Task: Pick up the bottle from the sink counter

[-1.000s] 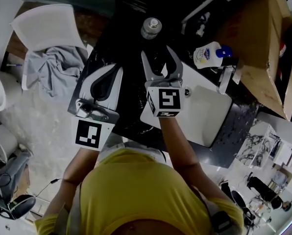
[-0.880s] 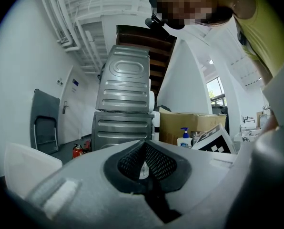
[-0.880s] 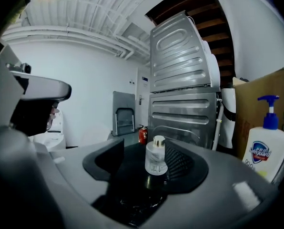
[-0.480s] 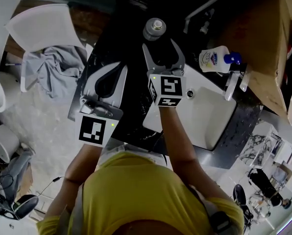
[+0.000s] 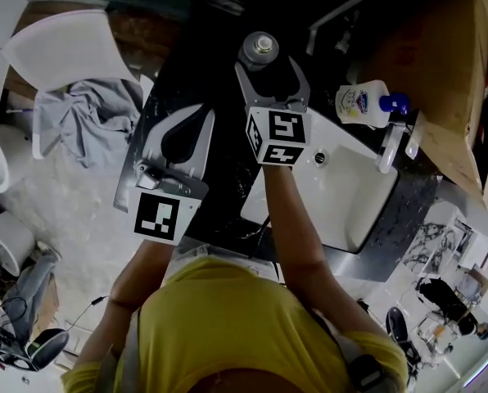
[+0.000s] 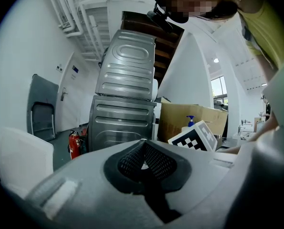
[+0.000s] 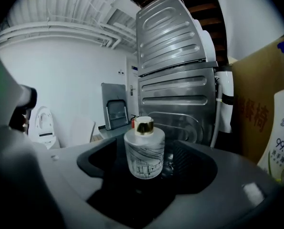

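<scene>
A short frosted glass bottle with a gold cap stands upright on the black sink counter. My right gripper points at it from the near side and is open. Its jaws have just been opening, and the bottle stands at their mouth with a gap to each pad. In the right gripper view my right gripper frames the bottle dead centre. My left gripper hangs shut and empty over the counter's left edge. In its own view the left gripper shows the pads meeting.
A white soap pump bottle stands right of the bottle, by the faucet and the white basin. A cardboard box is at the far right. A grey metal appliance rises behind the counter. Grey cloth lies on the floor at left.
My right gripper has moved forward toward the bottle and its jaws have spread wider. The left gripper has shifted slightly and stays shut.
</scene>
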Available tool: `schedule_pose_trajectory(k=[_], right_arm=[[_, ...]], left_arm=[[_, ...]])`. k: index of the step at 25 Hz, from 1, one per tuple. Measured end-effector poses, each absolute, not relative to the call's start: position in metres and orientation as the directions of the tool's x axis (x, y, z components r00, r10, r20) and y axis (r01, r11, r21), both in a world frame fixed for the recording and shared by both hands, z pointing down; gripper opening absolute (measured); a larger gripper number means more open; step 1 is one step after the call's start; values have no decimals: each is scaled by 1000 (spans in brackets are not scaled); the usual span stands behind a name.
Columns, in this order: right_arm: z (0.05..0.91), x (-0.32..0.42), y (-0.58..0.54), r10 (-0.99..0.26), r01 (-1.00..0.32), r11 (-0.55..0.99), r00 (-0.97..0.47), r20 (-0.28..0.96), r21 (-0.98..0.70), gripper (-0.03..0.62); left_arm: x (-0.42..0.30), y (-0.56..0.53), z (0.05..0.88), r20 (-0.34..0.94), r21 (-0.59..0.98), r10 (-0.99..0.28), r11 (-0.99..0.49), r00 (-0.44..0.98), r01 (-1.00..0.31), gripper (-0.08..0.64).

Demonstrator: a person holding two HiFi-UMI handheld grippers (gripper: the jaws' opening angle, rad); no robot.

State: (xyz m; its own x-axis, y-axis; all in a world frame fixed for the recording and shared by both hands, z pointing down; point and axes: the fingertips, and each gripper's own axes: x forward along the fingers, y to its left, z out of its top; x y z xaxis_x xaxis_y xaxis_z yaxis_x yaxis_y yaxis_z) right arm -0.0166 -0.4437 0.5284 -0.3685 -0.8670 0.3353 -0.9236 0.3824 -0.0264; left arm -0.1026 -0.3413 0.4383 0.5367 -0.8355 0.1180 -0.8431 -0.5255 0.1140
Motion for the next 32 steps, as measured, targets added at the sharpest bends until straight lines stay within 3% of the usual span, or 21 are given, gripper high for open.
schedule_pose_trajectory(k=[14,20,32], right_arm=[[540,-24,-466,-859,-932,362,-332,390,4,353],[543,-24,-474,-853,-936,353,-321,412,2,325],[504,-23,-460,-882,-933,361,-339,326,6,324]], left_arm=[[-110,-338,453,145,150,-819,-537,556,-830,6],[-115,-333,453,152,154,-817,-536,556,-830,6],[-120,-320,444,143,141,-822,-535,552,-833,6]])
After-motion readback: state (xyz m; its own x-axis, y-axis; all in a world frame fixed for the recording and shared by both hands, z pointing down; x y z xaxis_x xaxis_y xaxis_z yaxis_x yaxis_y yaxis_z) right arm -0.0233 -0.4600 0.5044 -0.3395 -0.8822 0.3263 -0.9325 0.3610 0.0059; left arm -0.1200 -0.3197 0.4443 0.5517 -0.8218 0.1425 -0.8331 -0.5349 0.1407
